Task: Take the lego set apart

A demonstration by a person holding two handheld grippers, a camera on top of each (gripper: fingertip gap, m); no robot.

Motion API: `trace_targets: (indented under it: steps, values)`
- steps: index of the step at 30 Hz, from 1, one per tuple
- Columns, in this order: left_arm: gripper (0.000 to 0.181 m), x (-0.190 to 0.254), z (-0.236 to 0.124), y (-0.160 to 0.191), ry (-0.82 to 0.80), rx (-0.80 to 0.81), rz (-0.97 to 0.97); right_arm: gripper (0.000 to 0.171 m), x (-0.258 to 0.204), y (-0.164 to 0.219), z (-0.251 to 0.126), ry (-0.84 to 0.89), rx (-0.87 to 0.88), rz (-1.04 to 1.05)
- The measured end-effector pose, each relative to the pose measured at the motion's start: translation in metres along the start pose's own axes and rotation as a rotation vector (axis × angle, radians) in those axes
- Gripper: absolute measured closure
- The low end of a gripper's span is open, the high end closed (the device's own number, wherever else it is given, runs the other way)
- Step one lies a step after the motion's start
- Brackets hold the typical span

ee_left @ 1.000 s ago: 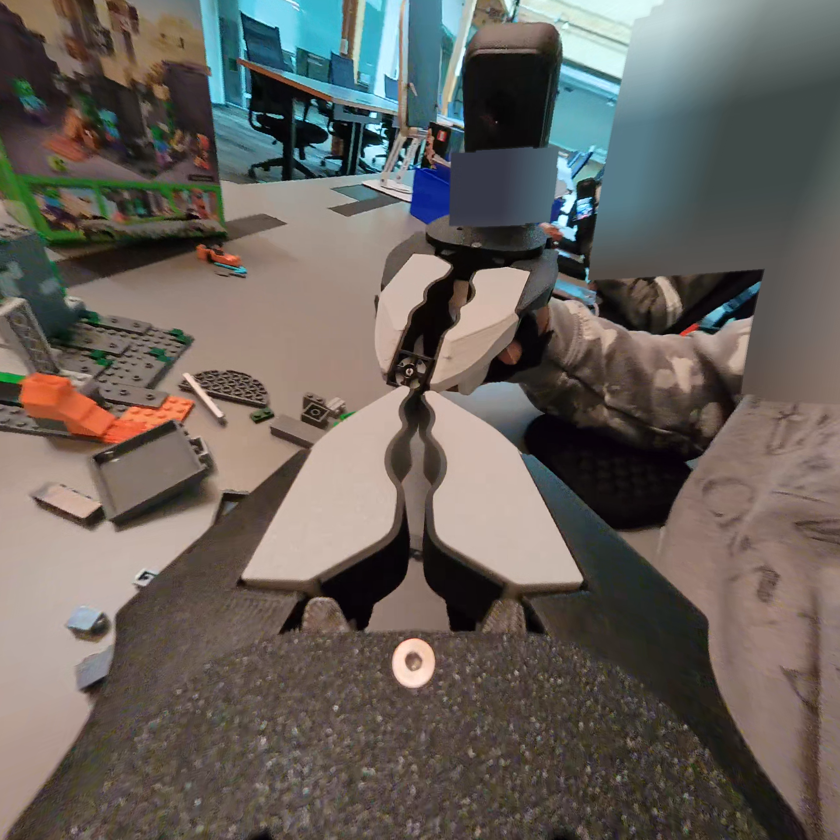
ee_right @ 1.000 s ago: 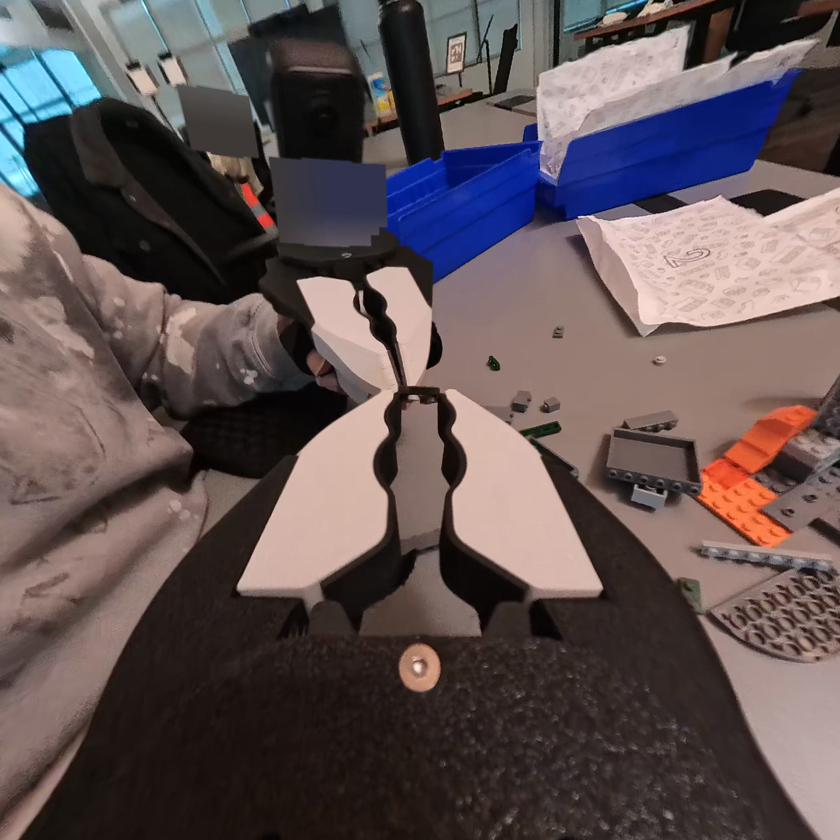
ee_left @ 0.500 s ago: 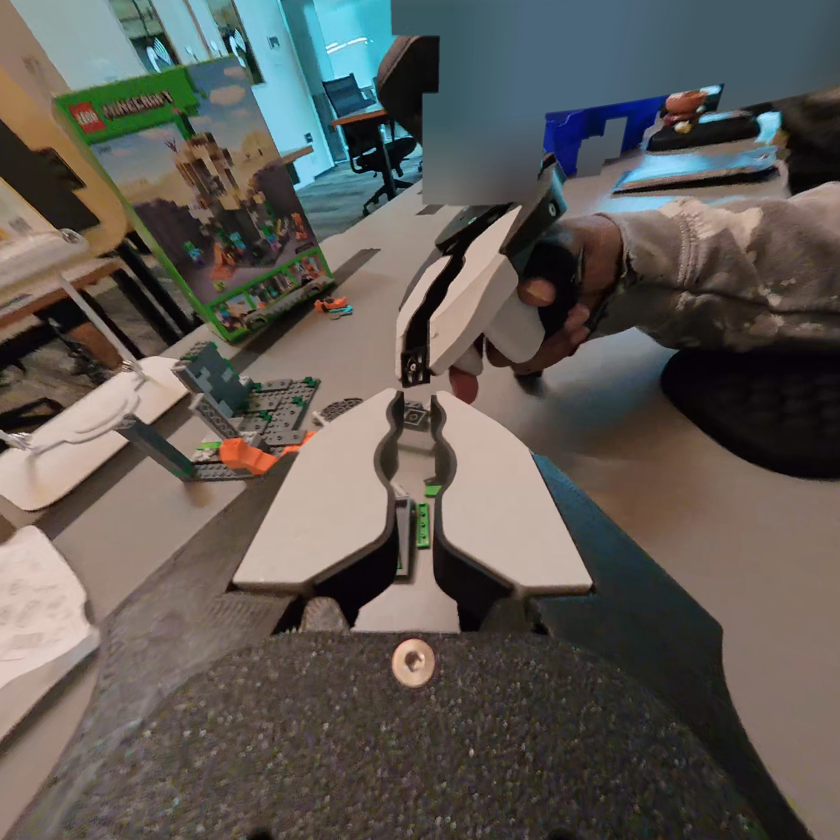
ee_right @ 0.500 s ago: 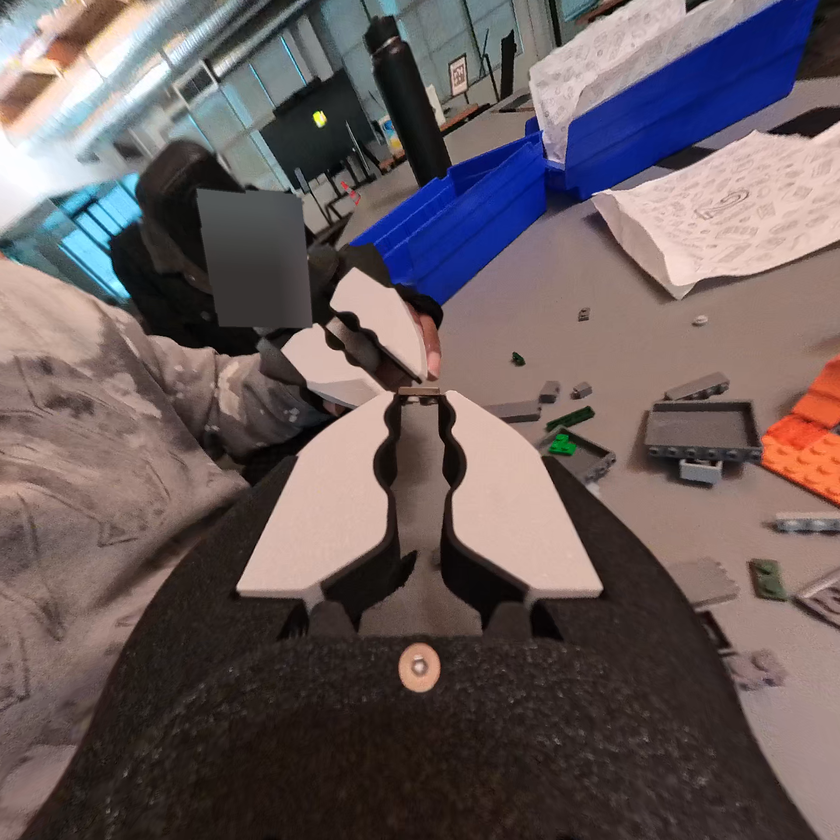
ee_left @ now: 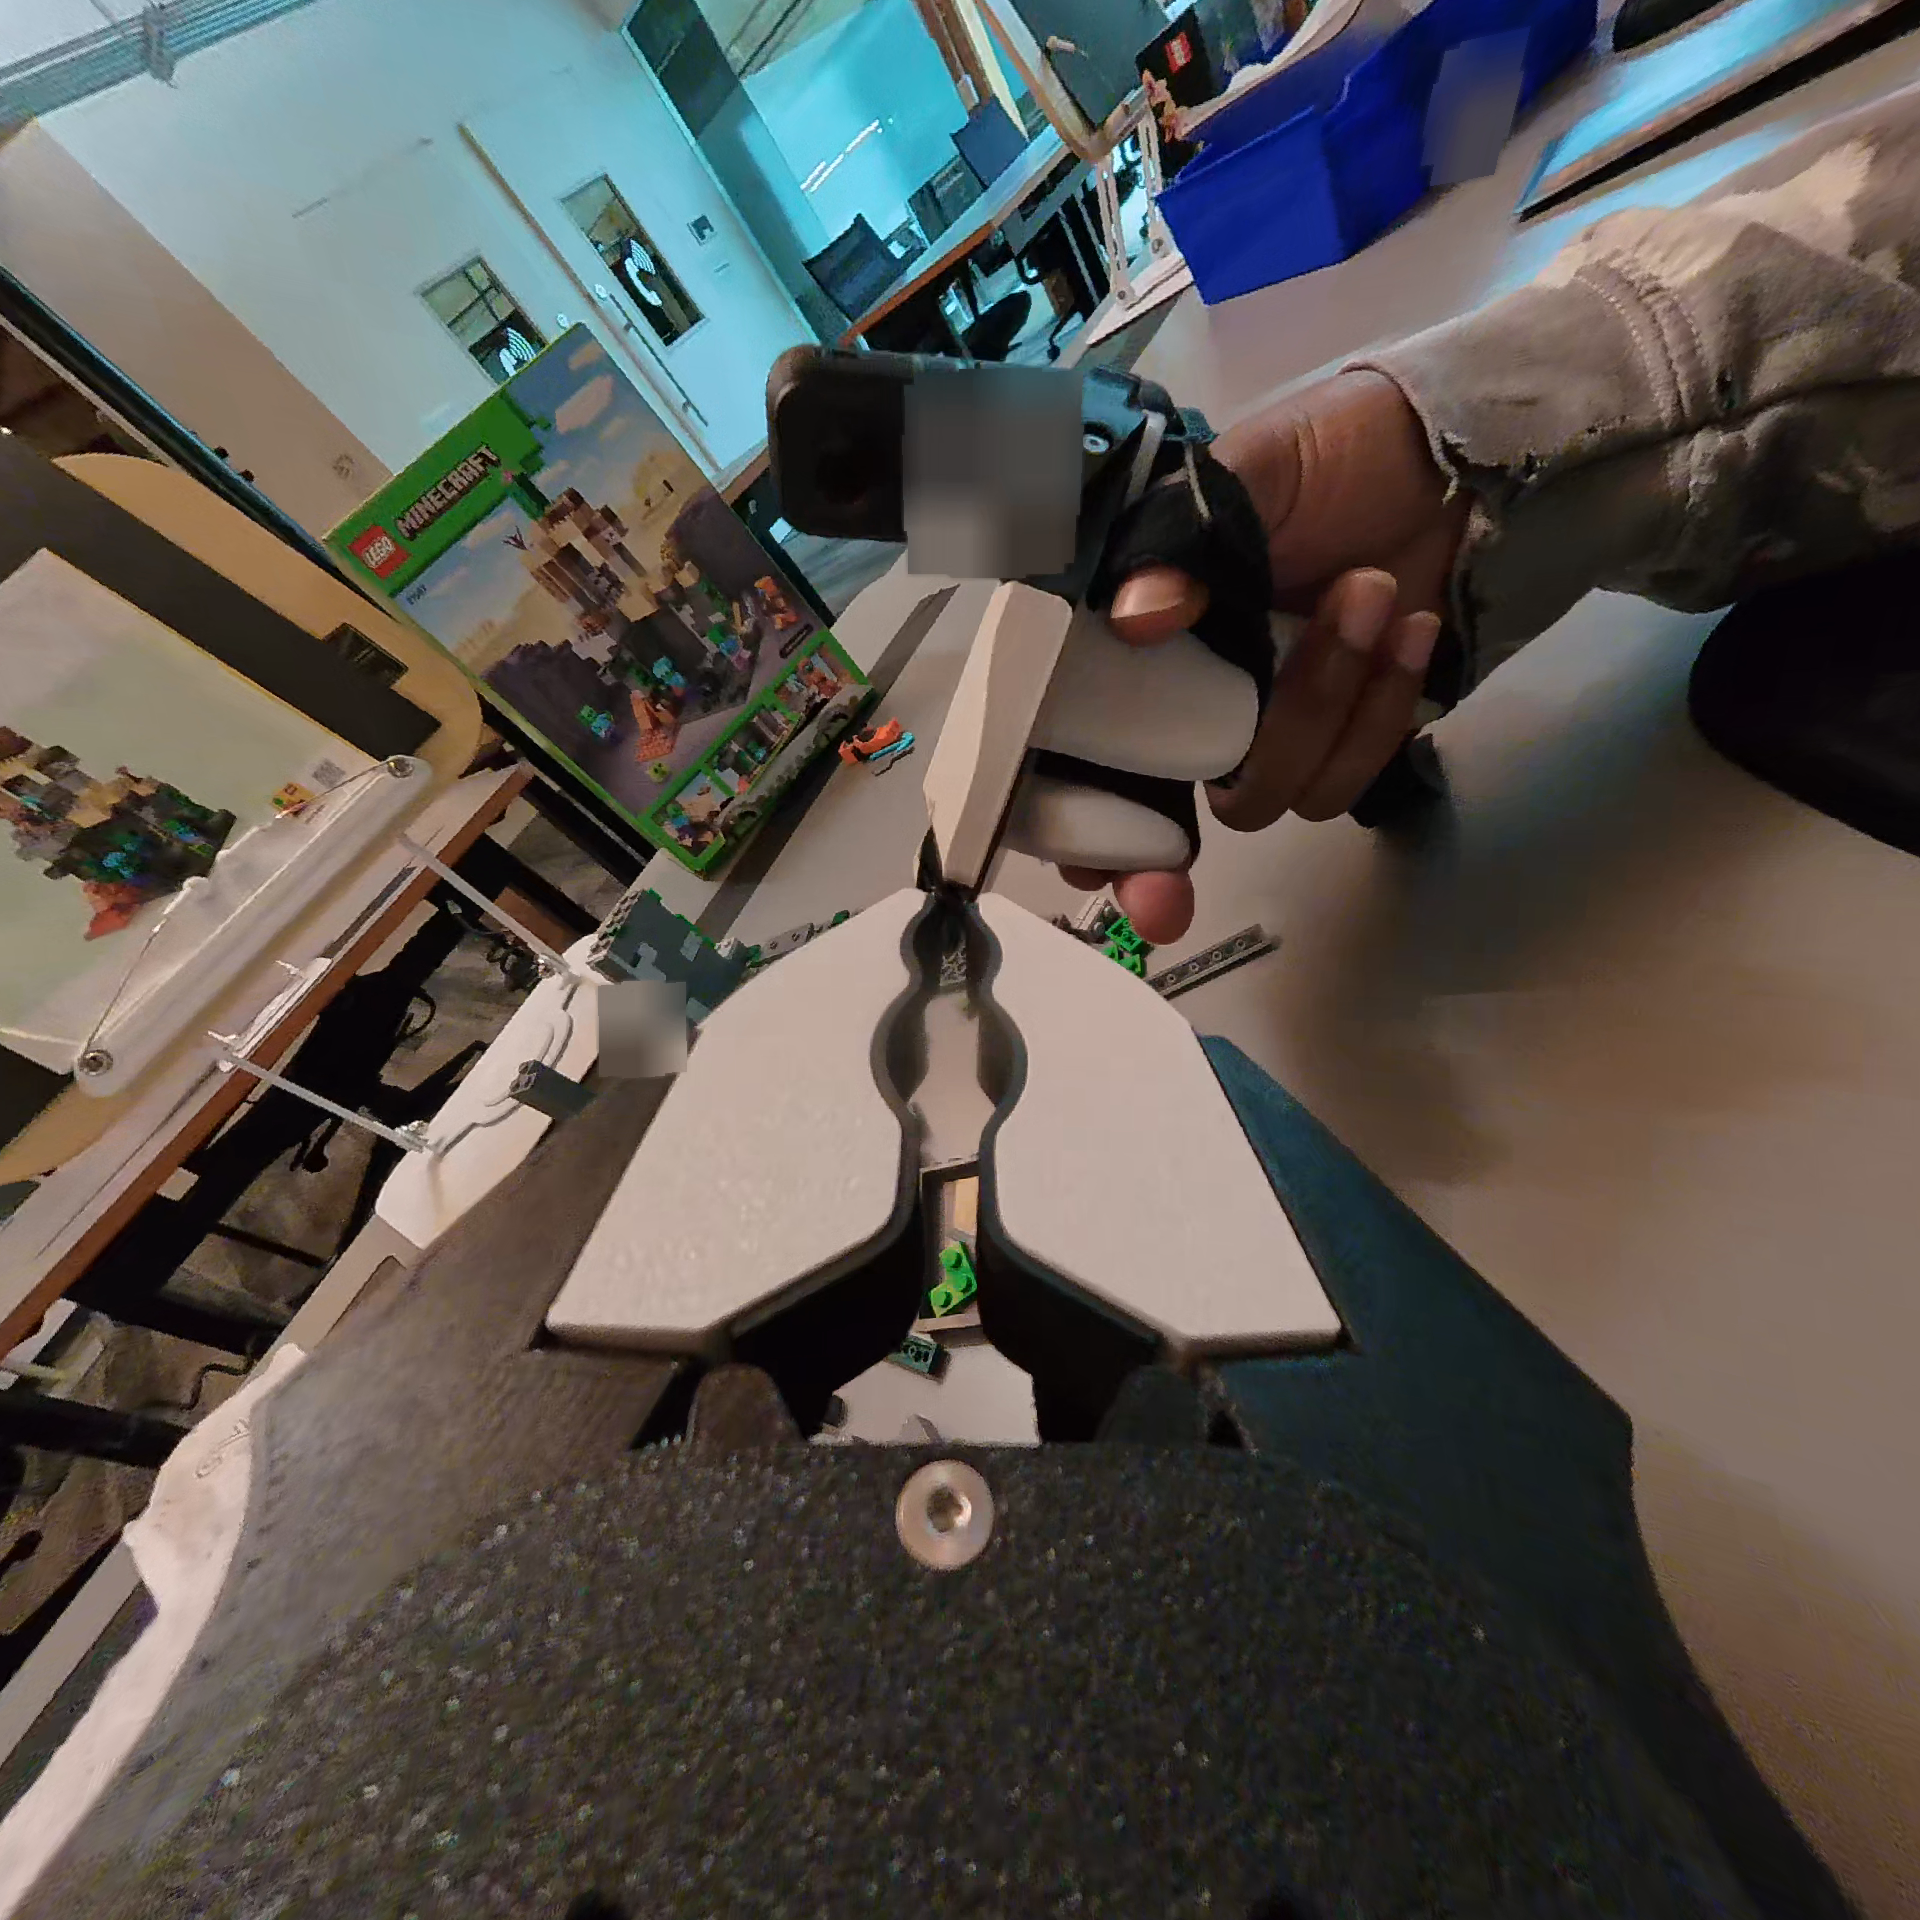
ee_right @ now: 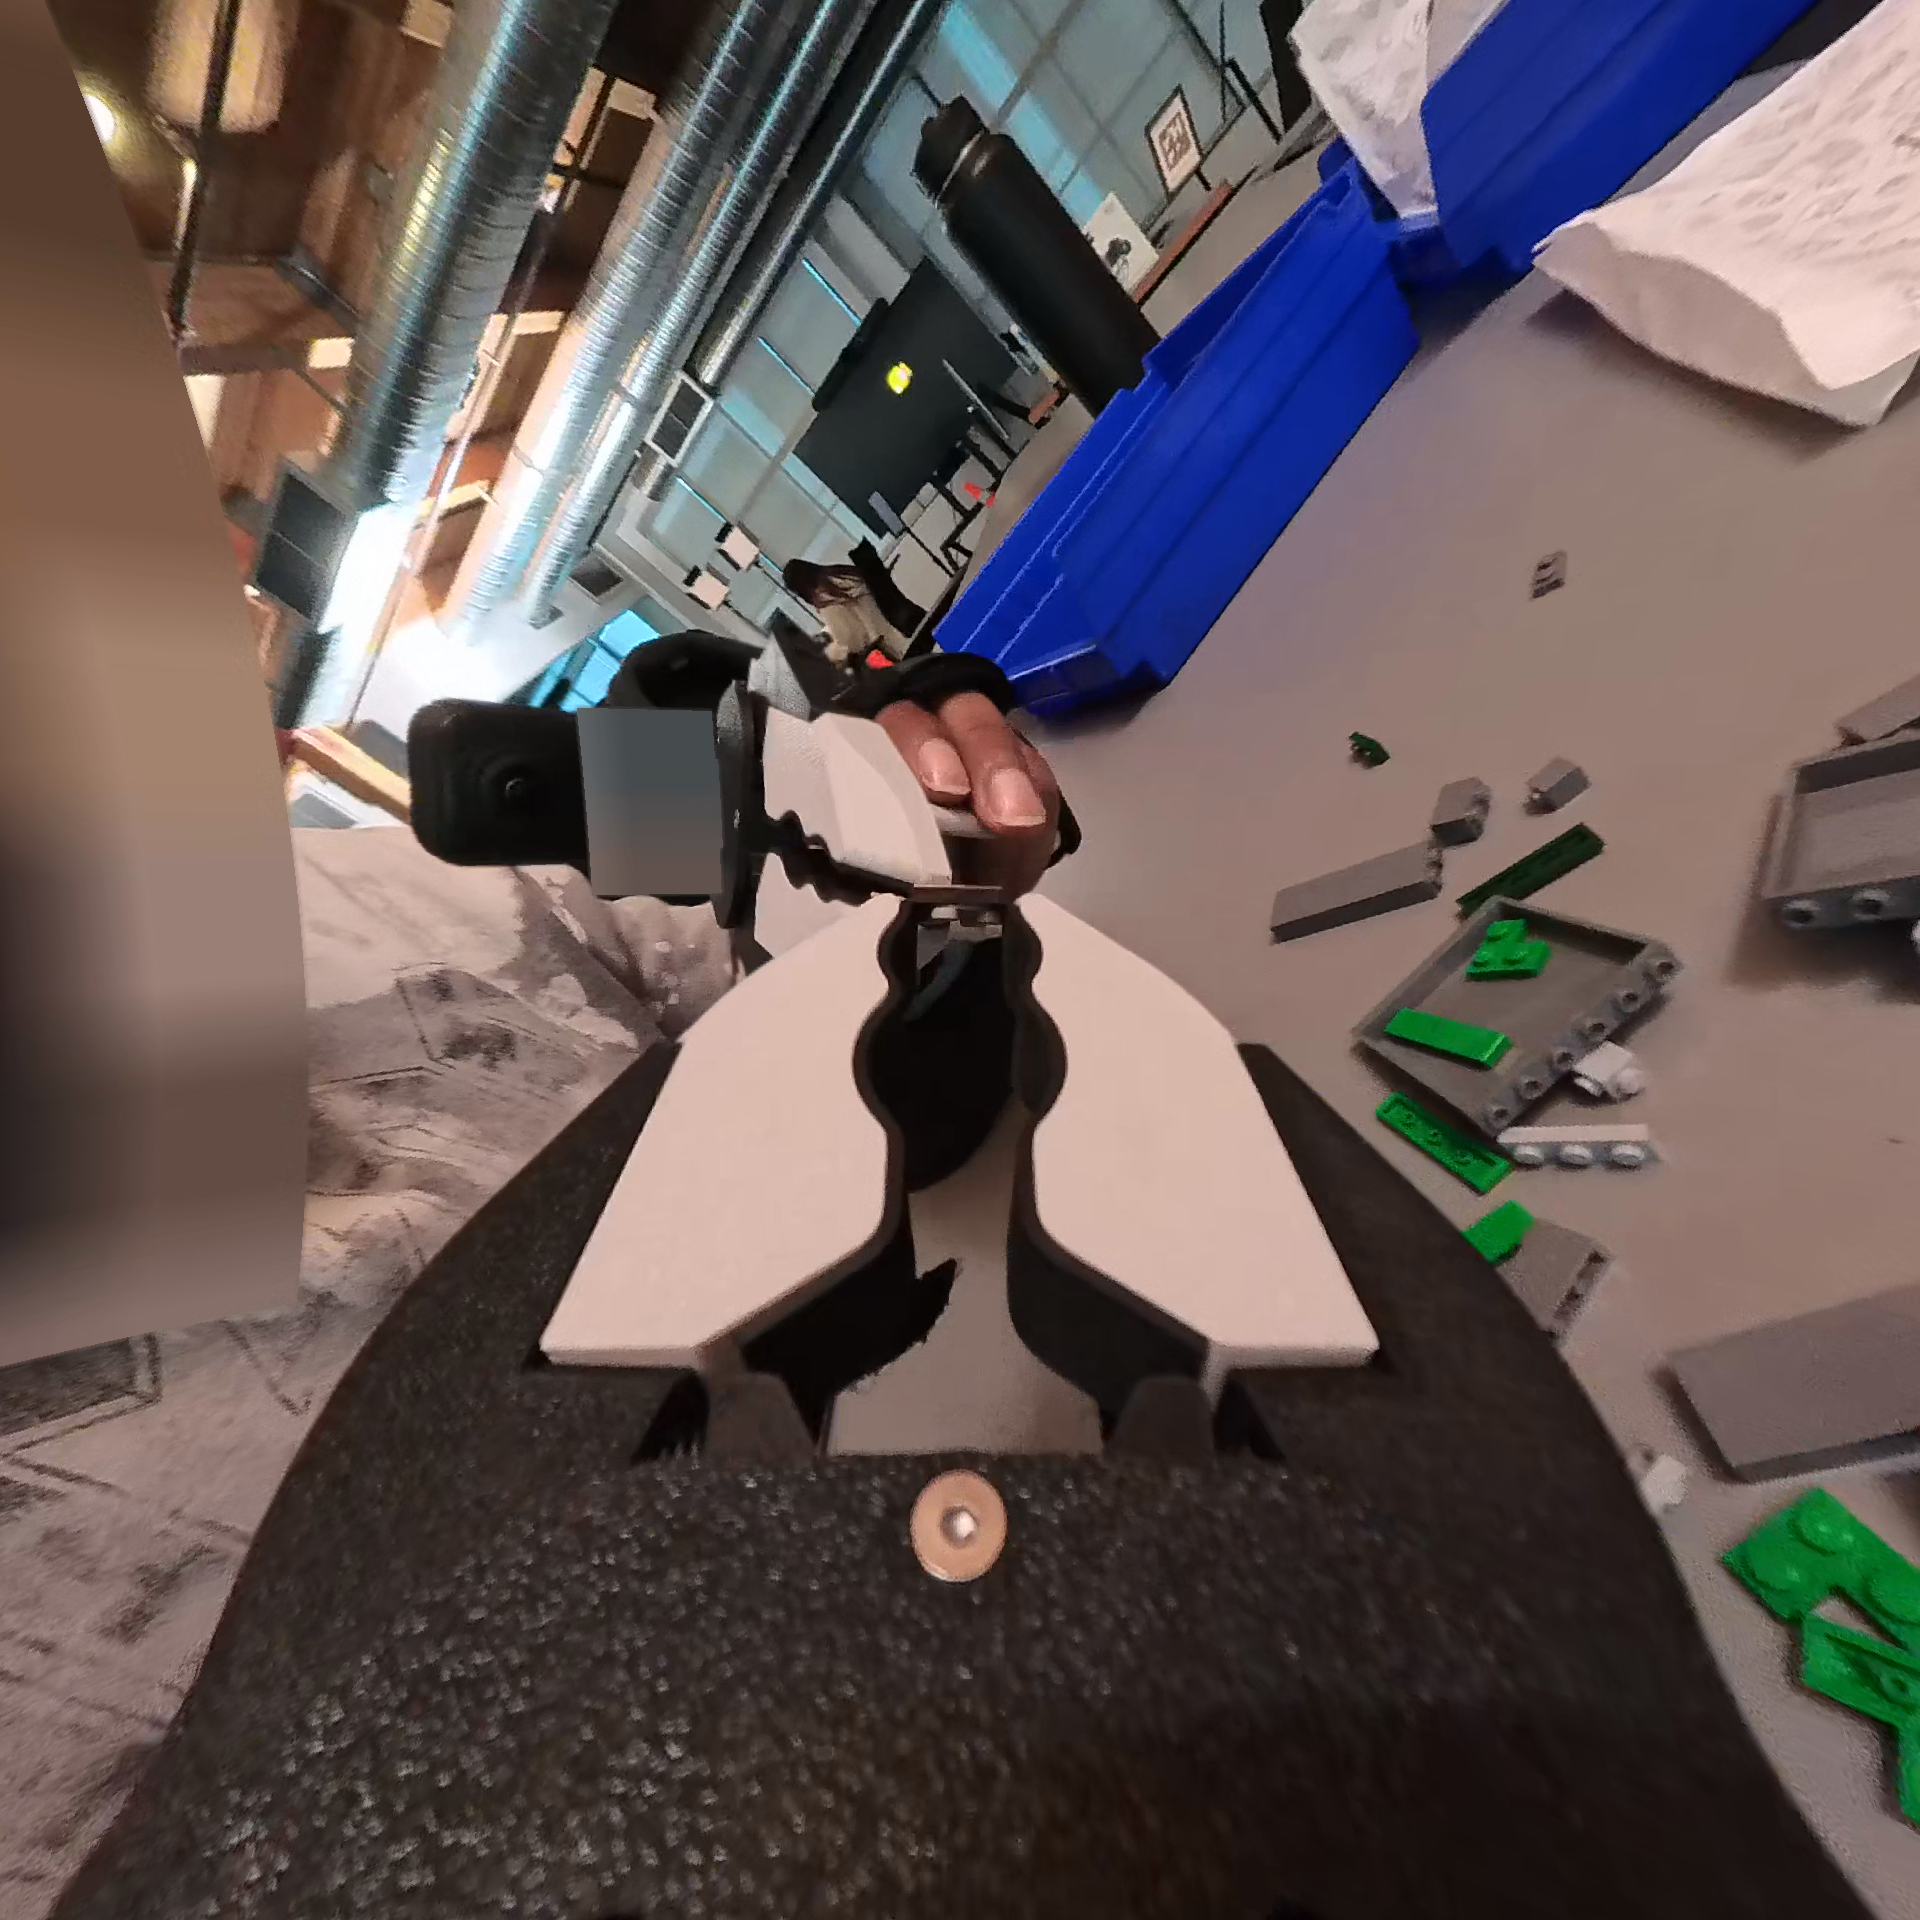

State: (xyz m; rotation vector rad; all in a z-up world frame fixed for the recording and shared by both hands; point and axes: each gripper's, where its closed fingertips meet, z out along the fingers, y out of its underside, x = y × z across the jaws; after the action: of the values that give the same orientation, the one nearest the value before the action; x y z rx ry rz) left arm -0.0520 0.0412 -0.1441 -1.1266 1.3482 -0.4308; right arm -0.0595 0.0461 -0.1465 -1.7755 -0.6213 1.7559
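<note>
Bright green plates (ee_right: 1445,1036) on a grey tray (ee_right: 1605,997). Blue bins (ee_right: 1195,416). Grey desk (ee_right: 1299,727). White fingers (ee_right: 748,1143), black speckled body. Mottled grey sleeve (ee_left: 1714,364). Green-edged box (ee_left: 623,613).

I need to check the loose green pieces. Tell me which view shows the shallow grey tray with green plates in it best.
The right wrist view. The grey tray lies in plain sight on the table, with two green plates inside it. The left wrist view shows only scraps of green pieces in the gap between its own jaws; no tray can be made out there.
</note>
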Motion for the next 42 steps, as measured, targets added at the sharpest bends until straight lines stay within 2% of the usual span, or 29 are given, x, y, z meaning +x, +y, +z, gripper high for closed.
trace_targets:
  steps: [9,23,30,39,42]
  values:
    - [0.175,0.004,-0.001,0.000,0.039,-0.009,-0.008,0.156,-0.003,0.006,0.004,-0.067,-0.022,0.096]
    - [0.176,0.019,-0.005,0.010,0.192,-0.045,-0.046,0.156,0.000,0.023,0.004,-0.135,-0.120,0.234]
    - [0.178,0.034,-0.012,0.001,0.395,0.023,-0.256,0.156,-0.012,0.039,-0.001,-0.197,-0.249,0.105]
    - [0.177,0.031,-0.013,-0.005,0.448,0.077,-0.408,0.161,-0.015,0.037,-0.002,-0.141,-0.253,-0.038]
    - [0.177,0.027,-0.014,-0.008,0.487,0.103,-0.528,0.162,-0.016,0.034,-0.002,-0.108,-0.240,-0.113]
